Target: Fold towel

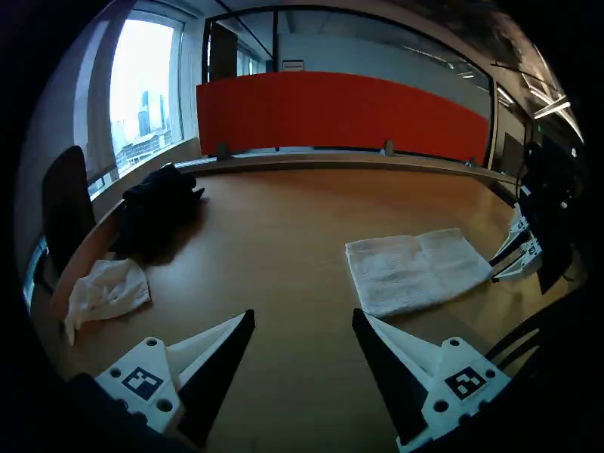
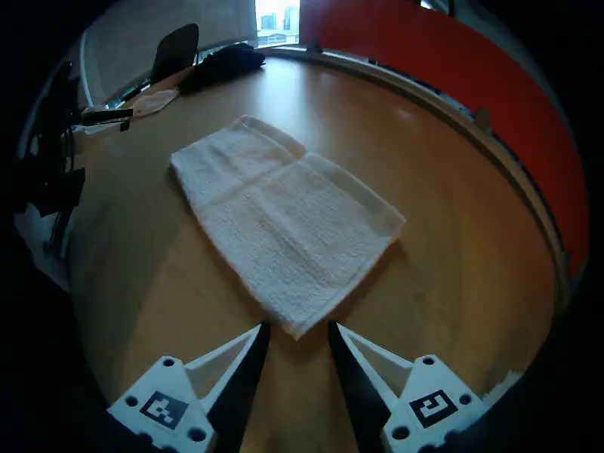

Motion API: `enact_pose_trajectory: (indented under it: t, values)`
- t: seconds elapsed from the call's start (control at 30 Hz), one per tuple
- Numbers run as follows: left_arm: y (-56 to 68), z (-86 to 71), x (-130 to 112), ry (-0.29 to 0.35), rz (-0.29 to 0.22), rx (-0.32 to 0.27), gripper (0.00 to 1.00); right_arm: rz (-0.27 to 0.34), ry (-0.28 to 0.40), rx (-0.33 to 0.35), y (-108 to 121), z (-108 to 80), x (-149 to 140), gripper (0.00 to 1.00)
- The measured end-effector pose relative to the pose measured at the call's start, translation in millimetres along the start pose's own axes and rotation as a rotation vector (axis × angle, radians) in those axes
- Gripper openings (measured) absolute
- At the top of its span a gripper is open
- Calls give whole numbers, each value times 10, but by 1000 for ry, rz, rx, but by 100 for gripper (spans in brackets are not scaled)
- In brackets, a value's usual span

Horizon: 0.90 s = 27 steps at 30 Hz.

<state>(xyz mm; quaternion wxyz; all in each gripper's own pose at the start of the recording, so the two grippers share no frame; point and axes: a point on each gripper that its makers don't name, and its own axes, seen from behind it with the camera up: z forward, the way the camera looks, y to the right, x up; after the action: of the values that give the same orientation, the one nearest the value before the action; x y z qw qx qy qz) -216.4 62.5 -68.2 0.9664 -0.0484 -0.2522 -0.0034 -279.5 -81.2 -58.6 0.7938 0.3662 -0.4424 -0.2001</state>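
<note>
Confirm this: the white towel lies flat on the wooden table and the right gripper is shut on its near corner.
Not shut. In the right gripper view the right gripper is open, its fingers either side of the near corner of the white towel, not pressing it. Rest stands.

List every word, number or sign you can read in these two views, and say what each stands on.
No text here can be read.
Square markers on the left gripper and right gripper: coded patterns, no words.
White sheet in the background of the left gripper view: too small to read.
</note>
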Motion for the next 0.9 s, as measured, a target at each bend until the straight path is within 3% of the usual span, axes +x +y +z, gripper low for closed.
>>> enact_pose_trajectory:
  t: [0.2,0.37,0.53,0.67,0.9]
  values:
    - [-29,-50,-14,12,1,11,96,-1,-11,15,-36,28,-20,46]
    - [-35,-82,-30,14,1,13,96,-5,-12,16,-30,35,-26,31]
    - [-39,-119,-23,27,7,13,96,-1,-12,13,-10,37,-27,22]
    - [-53,-141,-33,32,12,16,96,-3,-4,4,2,38,-7,5]
    - [-98,-153,-49,31,6,25,96,20,24,-6,-3,9,75,4]
